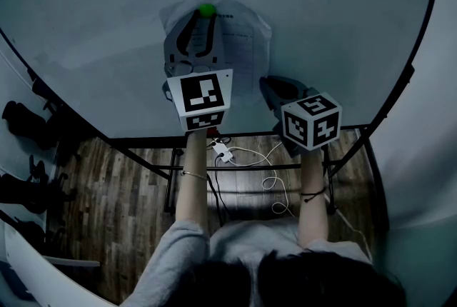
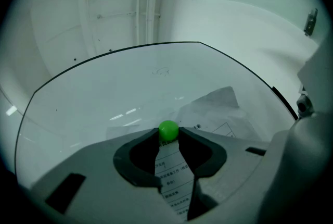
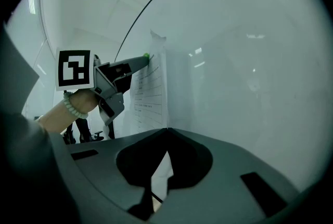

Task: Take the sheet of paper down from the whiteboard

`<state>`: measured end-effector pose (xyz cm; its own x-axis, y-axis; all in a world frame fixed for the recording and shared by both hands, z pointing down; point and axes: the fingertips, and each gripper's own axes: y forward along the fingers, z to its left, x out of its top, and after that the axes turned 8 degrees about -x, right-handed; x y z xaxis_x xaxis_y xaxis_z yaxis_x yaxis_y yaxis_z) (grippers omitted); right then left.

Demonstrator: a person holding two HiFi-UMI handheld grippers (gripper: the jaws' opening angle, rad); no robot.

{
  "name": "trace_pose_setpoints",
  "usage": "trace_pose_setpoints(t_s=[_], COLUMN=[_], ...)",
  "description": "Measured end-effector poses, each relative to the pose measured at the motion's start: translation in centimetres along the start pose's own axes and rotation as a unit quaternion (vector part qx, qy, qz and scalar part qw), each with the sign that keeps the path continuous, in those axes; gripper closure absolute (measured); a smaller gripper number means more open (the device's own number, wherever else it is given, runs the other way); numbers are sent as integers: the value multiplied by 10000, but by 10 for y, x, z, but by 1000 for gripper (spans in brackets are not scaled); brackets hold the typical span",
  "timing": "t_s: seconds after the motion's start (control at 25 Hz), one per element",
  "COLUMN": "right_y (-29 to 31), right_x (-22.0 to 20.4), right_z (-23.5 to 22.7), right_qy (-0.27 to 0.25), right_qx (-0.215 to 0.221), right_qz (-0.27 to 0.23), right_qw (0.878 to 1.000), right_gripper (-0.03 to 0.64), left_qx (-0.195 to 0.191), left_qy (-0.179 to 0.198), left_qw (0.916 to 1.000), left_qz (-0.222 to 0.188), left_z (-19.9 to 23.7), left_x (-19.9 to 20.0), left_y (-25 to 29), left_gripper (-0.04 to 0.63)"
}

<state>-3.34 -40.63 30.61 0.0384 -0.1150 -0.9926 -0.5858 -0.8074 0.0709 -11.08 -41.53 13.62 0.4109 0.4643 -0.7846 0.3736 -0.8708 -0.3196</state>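
A printed sheet of paper (image 1: 239, 41) hangs on the whiteboard (image 1: 107, 27), pinned near its top by a round green magnet (image 1: 206, 10). My left gripper (image 1: 203, 18) reaches up the sheet, and its two tips sit against either side of the magnet (image 2: 168, 129), shut on it. The creased paper (image 2: 218, 108) spreads out behind and to the right of those tips. My right gripper (image 1: 268, 86) is at the sheet's lower right edge. In the right gripper view its jaws (image 3: 166, 130) are shut, with the edge of the paper (image 3: 151, 92) running down between them.
The whiteboard stands on a black frame (image 1: 400, 84) over a wooden floor. A white power strip with cables (image 1: 223, 151) lies under the board. Dark office chairs (image 1: 21, 120) stand at the far left.
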Motion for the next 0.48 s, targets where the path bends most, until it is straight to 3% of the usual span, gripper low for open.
trace_pose_setpoints(t_s=[0.48], right_y=[0], right_x=[-9], right_z=[-4], right_qy=[270], right_qx=[-74], right_qz=[189], right_qw=[9994], right_gripper=[616], left_qx=[-5], left_qy=[-56], left_qw=[10000], left_qz=[30], left_z=[4], left_x=[-1], left_y=[0], left_gripper=[472])
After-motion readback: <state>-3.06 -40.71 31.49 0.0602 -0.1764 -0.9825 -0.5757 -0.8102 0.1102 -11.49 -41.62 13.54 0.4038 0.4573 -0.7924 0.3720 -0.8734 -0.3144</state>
